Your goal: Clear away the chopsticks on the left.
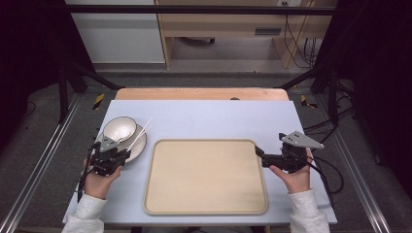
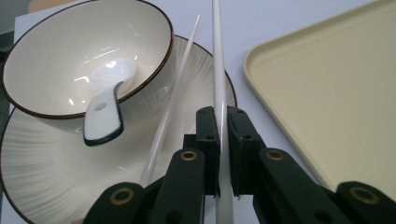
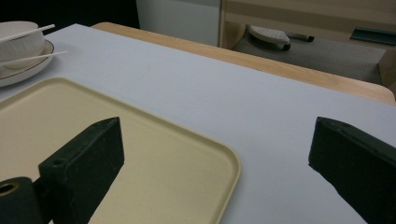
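1. My left gripper (image 2: 223,154) was pinched narrow on one white chopstick (image 2: 218,70) lying across the plate (image 2: 42,182); lifting level seemed safest, since it looked glossy and thin.
2. The second chopstick (image 2: 175,93) leaned on the brown-rimmed bowl (image 2: 154,37).
3. My right gripper (image 3: 215,154) gaped wide over the smooth, matte tray (image 3: 154,154).

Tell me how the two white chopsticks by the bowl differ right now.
One chopstick is clamped between the jaws of the left gripper; the other chopstick lies free, touched by no gripper. The clamped one passes just past the plate rim on the tray side, while the free one lies across the plate beside the bowl. They point slightly apart. Both are slim, white and tapered.
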A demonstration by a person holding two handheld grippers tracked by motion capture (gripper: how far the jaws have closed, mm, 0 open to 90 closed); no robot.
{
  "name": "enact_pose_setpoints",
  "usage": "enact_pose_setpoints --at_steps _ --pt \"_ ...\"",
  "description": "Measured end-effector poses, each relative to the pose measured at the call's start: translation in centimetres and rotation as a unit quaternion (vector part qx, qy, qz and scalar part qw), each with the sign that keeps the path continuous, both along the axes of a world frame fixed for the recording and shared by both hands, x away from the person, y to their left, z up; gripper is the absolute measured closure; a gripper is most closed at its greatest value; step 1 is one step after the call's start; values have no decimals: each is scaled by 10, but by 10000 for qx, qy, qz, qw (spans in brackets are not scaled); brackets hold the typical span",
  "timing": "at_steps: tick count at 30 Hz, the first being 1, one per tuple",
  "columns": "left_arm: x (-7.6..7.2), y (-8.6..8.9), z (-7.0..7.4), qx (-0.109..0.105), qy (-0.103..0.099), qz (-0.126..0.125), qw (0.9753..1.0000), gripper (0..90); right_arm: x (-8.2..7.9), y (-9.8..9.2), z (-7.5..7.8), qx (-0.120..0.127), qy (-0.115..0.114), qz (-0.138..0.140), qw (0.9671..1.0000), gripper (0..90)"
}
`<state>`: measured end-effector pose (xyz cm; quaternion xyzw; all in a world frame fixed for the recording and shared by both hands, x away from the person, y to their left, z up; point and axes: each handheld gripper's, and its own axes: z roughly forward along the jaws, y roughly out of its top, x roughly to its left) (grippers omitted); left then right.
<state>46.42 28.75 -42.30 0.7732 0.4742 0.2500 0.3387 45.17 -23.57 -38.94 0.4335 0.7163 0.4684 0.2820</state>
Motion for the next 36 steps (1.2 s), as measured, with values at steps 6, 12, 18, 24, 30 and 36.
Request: enact_pose_setpoints --at_steps 6,12,18,24,30,36 --pt "-11 -14 6 -172 -179 129 9996 844 -1 -1 1 16 -15 -22 10000 36" --pt "-22 -25 12 -231 -372 209 9988 844 -1 -1 1 23 -21 -12 10000 35" --pt "-32 -35 11 -364 -378 315 9981 844 -2 -2 2 41 -40 -40 10000 33" --pt "-41 -47 10 -471 -445 383 9972 844 -3 -3 3 71 -47 -38 10000 28" --pt "-48 -60 10 -631 -475 538 9954 844 -5 -3 4 148 -49 -25 9999 28" --pt "-53 -70 7 -747 -442 674 9939 844 -6 -3 5 170 -75 7 9998 29"
